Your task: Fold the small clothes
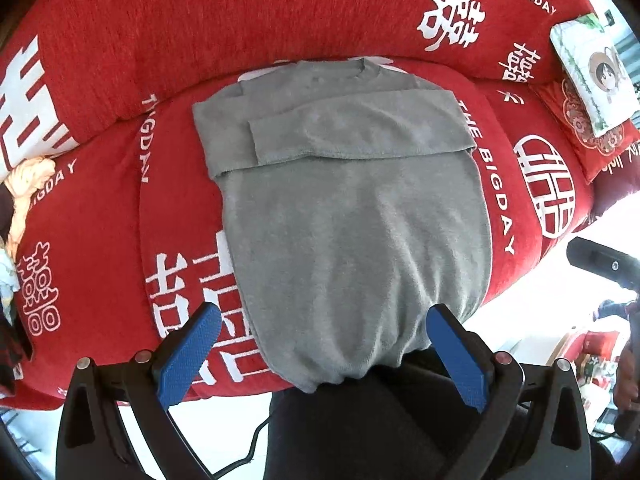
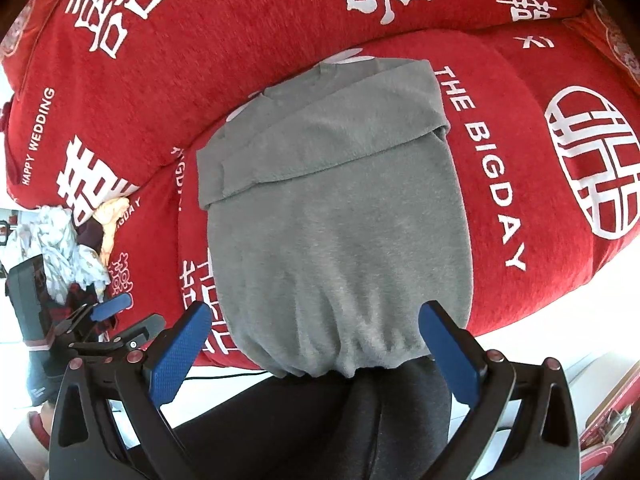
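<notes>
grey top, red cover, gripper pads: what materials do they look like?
Grey top: soft knit, likely fleece or brushed cotton, with a matte fuzzy nap and a ribbed hem.
Red cover: chenille-like woven fabric with fine ribbed texture and white lettering.
Left gripper pads: blue, rubbery-looking, with a diamond-knurled surface.

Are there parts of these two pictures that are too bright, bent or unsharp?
Left wrist view: floor beside the sofa is washed out white; the sofa curves from the fisheye lens; grey sweater is sharp. Right wrist view: same bending, white glare on the floor, dark corners.
</notes>
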The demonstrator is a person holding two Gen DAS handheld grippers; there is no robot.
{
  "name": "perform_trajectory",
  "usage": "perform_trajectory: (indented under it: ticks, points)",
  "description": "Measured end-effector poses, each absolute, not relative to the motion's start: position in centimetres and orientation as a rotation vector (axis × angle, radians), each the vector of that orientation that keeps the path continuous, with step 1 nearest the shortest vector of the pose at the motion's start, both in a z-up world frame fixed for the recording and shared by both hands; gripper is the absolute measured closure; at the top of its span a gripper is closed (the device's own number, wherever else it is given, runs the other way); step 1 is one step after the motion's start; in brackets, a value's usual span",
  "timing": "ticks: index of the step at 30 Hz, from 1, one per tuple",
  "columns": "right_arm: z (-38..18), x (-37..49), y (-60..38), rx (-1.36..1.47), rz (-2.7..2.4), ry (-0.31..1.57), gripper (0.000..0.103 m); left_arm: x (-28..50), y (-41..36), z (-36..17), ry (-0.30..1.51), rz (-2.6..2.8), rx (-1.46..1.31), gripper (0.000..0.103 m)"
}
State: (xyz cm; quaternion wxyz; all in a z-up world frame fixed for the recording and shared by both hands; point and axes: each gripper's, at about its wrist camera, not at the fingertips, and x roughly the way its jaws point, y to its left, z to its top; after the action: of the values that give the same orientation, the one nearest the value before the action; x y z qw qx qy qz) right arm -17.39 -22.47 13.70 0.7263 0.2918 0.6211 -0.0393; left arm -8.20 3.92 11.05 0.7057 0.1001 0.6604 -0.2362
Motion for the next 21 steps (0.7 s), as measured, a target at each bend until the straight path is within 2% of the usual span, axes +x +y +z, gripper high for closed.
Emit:
perform_trajectory:
  ticks: [21]
  points:
    - [14.6, -20.1, -26.3, 0.729, -0.114, 1.333, 0.000, -10.1, 4.5, 11.6, 1.434, -0.427, 0.171, 0.000]
